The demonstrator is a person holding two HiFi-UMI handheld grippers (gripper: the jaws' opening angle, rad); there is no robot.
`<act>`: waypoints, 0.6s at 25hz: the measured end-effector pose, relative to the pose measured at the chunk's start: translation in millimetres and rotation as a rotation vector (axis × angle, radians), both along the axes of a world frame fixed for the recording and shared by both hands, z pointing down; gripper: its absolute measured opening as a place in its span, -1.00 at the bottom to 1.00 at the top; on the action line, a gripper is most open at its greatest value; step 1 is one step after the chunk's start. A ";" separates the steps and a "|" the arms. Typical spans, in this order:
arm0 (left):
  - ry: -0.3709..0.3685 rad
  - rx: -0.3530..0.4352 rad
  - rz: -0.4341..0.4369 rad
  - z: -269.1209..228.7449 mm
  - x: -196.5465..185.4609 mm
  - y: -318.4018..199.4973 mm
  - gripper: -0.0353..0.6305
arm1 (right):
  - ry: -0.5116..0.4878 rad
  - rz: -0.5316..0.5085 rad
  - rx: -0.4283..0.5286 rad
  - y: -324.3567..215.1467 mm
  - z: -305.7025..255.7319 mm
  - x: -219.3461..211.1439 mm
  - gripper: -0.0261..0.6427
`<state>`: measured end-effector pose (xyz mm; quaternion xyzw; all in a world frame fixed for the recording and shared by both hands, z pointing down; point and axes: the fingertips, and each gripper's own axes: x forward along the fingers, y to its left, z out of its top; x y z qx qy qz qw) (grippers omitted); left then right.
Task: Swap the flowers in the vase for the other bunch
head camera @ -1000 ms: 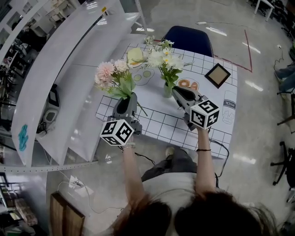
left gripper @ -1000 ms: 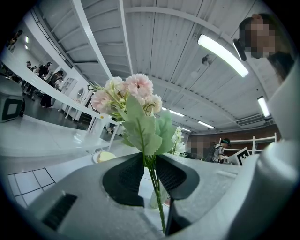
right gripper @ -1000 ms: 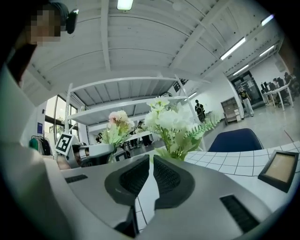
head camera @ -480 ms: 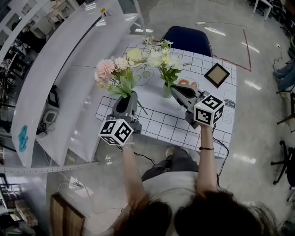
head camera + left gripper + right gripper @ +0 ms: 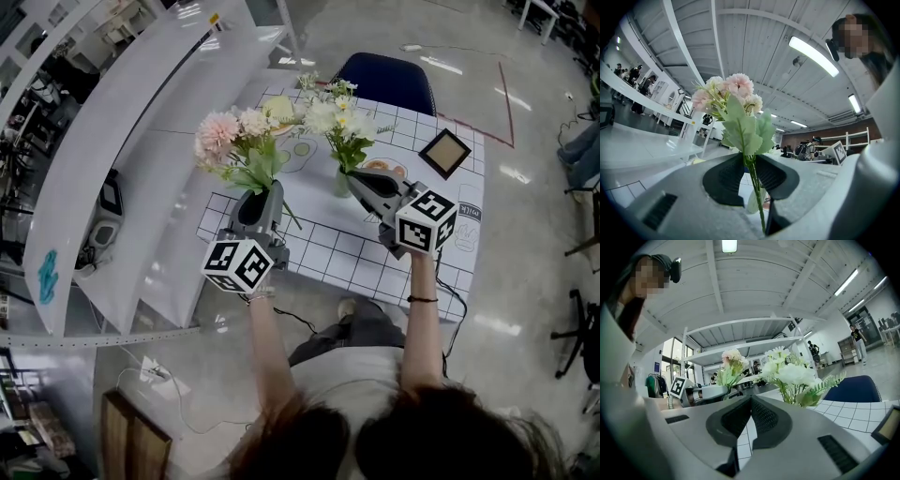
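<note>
1. Holds the pink bunch by its stems in the left gripper, raised over the table.
2. Presses the right gripper fully closed on nothing, just beside the vase.
3. Shows the white bunch upright in the vase.

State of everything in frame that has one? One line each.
Left gripper: shut on the stems of the pink flower bunch.
Pink flower bunch: upright, held above the table, out of the vase.
Right gripper: shut, empty.
White flower bunch: upright in the vase.
Small glass vase: upright on the gridded white table.
</note>
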<state>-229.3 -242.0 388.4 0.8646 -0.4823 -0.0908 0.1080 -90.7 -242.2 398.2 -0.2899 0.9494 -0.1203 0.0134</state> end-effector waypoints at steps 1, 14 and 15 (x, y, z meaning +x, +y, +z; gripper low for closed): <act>-0.003 0.000 0.001 0.0 0.2 0.1 -0.66 | -0.001 -0.001 0.002 0.3 -0.7 -0.1 -0.90; 0.032 -0.003 0.014 2.9 1.6 1.6 -0.65 | 0.002 -0.011 0.001 5.2 1.4 -1.1 -0.90; 0.034 -0.005 0.014 3.5 1.1 1.7 -0.65 | 0.002 -0.012 0.001 5.5 1.9 -1.4 -0.90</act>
